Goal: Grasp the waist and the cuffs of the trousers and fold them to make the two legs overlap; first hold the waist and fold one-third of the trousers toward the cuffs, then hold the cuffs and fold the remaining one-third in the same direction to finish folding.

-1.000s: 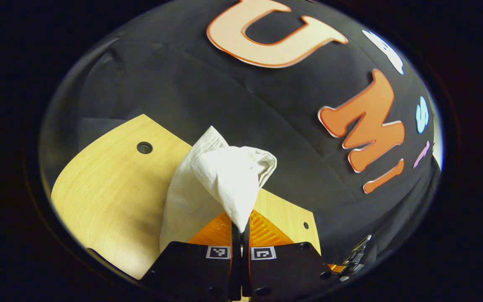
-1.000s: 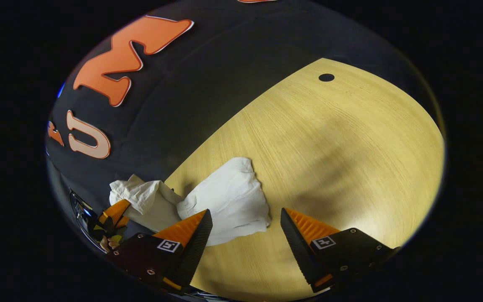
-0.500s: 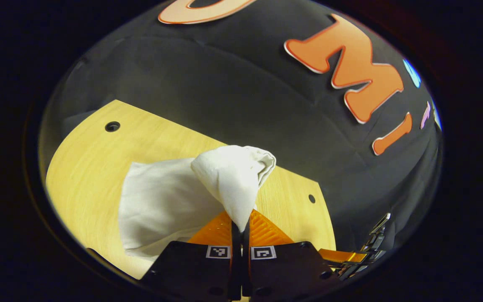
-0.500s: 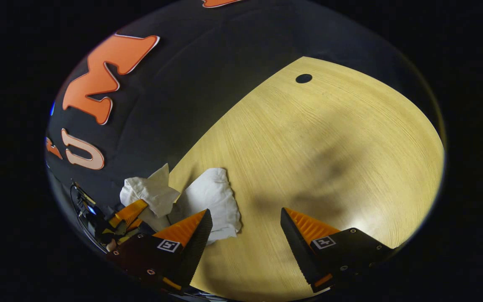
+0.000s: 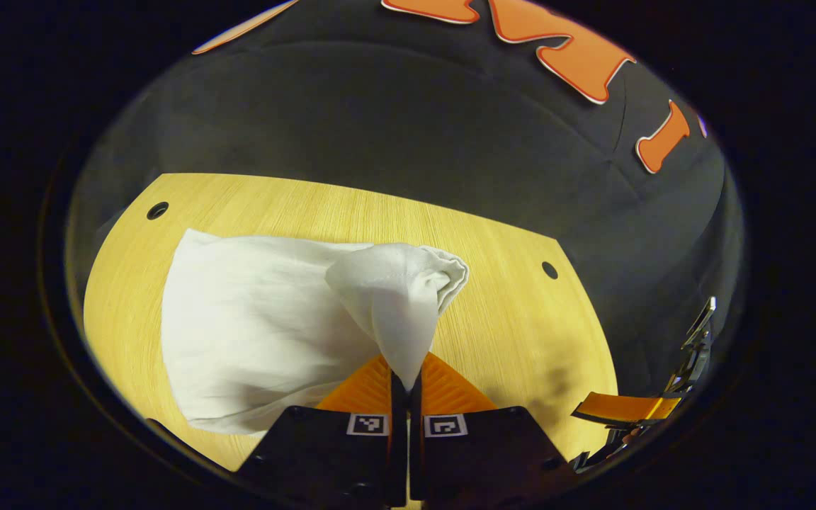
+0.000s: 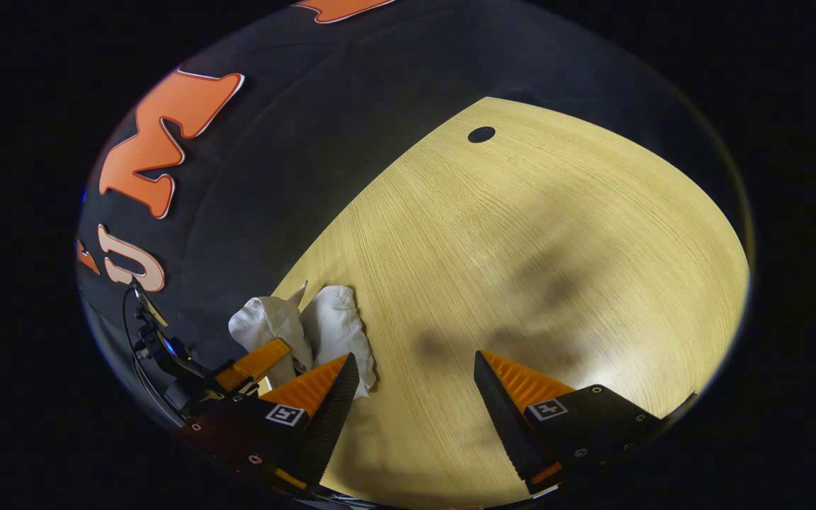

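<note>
The white trousers (image 5: 266, 333) lie spread on the pale wooden table (image 5: 507, 312), most of the cloth flat at the left of the left gripper view, while one bunched end rises off the surface in a rumpled peak. You hold that lifted end in your left gripper (image 5: 406, 379): its two fingers are pressed together with a fold of the fabric pinched between them, the cloth flaring out above the tips. Which end of the garment this is, waist or cuffs, cannot be told from the folds.

In the right gripper view the trousers (image 6: 333, 326) appear as a small white bundle near the table's (image 6: 557, 234) near-left edge, with the left gripper (image 6: 256, 361) beside them, one finger against the cloth. Your right gripper (image 6: 415, 368) hangs above the bare wood with its fingers spread wide and nothing between them; its left finger overlaps the lower edge of the bundle in the picture, though contact cannot be confirmed. Soft shadows fall on the tabletop ahead of it.

At the lower right of the left gripper view, one finger of the right gripper (image 5: 624, 409) juts in over the table's edge, well apart from the held cloth. Round holes (image 5: 157, 210) mark the tabletop near its corners, and the booth's black cloth wall (image 5: 394, 127) stands behind the table.
</note>
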Demonstrator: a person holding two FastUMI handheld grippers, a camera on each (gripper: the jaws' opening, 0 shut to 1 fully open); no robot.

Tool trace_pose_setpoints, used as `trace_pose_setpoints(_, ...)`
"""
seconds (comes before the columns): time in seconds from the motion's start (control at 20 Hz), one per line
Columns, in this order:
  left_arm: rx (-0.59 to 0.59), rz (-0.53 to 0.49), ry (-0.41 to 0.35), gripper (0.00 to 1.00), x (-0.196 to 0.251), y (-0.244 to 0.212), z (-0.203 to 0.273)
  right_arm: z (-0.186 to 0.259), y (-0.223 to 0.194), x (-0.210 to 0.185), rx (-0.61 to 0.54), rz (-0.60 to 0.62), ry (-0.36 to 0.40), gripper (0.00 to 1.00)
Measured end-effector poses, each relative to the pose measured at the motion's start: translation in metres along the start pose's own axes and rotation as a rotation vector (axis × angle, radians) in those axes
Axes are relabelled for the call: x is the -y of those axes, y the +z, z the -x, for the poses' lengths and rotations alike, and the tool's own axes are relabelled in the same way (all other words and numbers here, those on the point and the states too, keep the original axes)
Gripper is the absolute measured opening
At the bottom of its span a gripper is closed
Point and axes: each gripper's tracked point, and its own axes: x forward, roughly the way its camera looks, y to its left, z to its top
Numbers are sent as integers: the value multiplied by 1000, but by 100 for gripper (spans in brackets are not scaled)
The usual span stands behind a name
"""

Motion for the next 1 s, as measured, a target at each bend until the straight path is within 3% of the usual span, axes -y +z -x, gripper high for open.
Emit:
trace_pose_setpoints(0.1,-9,-19,-14,9,12,-13,-3,2,-3,-6,-1,9,9,98)
trace_pose_setpoints(0.15,-4,-28,-15,20,16,-17,-5,1,-3,-9,-4,15,14,98)
trace_pose_setpoints(0.2,1,-34,-21,21,15,-18,-2,0,-4,-10,-2,19,14,98)
trace_pose_setpoints(0.25,1,-23,-62,30,23,-21,1,1,-5,-12,2,24,14,98)
trace_pose_setpoints(0.35,6,2,-84,65,27,-24,10,7,-12,-16,-5,23,15,98)
trace_pose_setpoints(0.45,30,-7,-61,100,19,-26,14,14,-19,-24,-4,44,26,98)
trace_pose_setpoints(0.75,214,-47,17,100,0,6,52,30,-23,-60,64,216,26,98)
trace_pose_setpoints(1.0,410,-75,106,100,-12,28,96,49,-4,-101,244,424,40,98)
